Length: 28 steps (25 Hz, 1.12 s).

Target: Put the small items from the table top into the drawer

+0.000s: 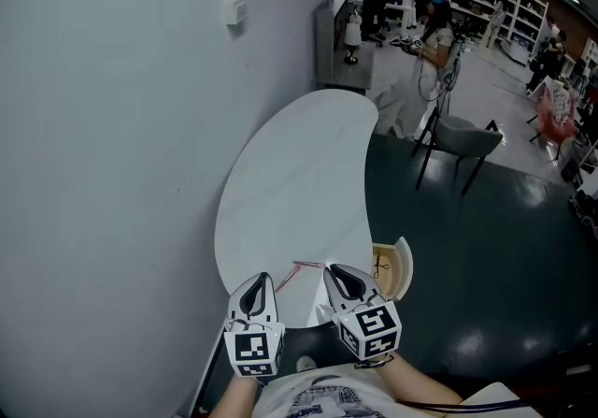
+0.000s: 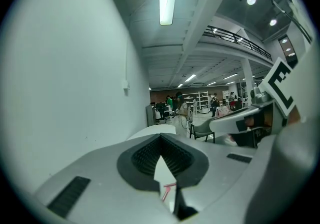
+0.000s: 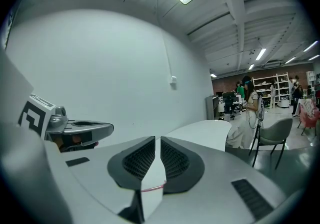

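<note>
- Your left claw [image 1: 263, 276], at the lower middle of the head view, is pressed together at the tips and carries nothing.
- Your right claw [image 1: 329, 268], just right of it, is all but together. A thin slit is left between the jaws, and nothing shows in it.
- One small item shows on the white bench [image 1: 299, 173]: a thin pink strand [image 1: 301, 267]. It lies between the two claw tips, with its right end just beside your right claw. You cannot tell from these views whether that end touches the claw.
- The light wooden drawer [image 1: 385, 287] stands open at the bench's lower right edge, near your right claw. A small dark item [image 1: 378, 266] already lies in it, too small to name.
- The rest of the bench, up toward the upper middle of the frame, shows nothing else to collect.
- By this reading the task is near its end: only the pink strand is left to take across to the drawer.
</note>
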{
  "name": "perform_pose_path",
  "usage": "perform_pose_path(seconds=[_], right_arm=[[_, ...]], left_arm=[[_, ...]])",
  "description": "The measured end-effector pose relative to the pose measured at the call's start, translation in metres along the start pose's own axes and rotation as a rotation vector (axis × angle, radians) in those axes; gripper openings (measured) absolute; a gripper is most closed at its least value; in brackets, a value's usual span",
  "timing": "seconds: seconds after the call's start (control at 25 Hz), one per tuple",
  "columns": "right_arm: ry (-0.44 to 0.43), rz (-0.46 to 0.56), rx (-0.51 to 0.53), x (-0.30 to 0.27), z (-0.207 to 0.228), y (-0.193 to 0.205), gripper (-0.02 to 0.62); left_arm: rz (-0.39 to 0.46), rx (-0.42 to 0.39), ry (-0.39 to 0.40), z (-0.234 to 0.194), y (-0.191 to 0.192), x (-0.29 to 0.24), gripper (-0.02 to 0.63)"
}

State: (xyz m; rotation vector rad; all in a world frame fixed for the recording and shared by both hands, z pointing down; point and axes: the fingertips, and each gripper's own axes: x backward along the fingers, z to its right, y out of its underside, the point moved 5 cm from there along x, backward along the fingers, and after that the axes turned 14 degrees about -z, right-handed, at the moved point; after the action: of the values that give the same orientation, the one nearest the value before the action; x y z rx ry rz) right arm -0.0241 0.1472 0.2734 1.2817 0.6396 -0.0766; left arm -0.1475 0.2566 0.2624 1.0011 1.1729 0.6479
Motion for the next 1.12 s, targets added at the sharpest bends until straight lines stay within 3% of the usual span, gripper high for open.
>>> perform_pose_path(seconds=[0.68,1.12], right_arm=[[0.036,-0.024,-0.012,-0.007,-0.008,0.006,0.049],[0.034,-0.058,0.004,-0.014,-0.024,0.016,0.049]], left_arm=[[0.016,0.002,0.040,-0.011,0.003,0.000,0.015],[-0.024,0.055,0.057,-0.028,0.032,0.004,0.015]])
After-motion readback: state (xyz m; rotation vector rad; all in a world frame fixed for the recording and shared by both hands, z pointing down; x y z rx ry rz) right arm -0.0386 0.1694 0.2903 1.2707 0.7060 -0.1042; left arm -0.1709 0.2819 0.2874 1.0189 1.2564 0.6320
